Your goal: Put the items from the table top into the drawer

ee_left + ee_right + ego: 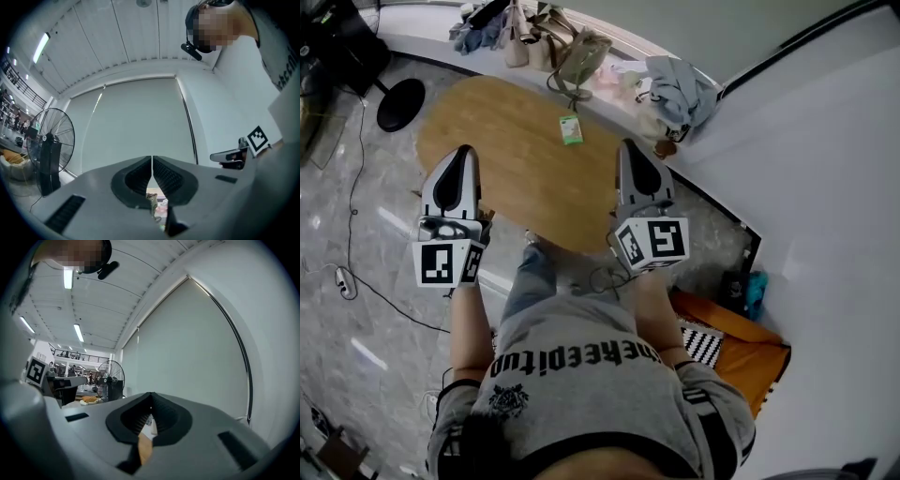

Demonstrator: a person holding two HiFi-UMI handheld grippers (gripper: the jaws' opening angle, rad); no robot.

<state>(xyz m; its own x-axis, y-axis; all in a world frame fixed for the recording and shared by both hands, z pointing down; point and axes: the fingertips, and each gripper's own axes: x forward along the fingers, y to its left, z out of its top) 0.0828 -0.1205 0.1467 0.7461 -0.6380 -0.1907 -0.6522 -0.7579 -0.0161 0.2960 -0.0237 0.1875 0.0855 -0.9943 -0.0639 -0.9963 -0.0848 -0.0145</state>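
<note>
An oval wooden table stands in front of me in the head view. A small green card-like item lies near its far edge. My left gripper hovers over the table's left end, its jaws closed tip to tip with nothing between them. Over the table's right end my right gripper is also shut and empty. Both gripper views look level across the room toward a pale wall. No drawer shows in any view.
Bags and folded clothes sit on the ledge behind the table. A standing fan has its round base on the floor at the left. An orange bag lies on the floor at my right. Cables cross the floor.
</note>
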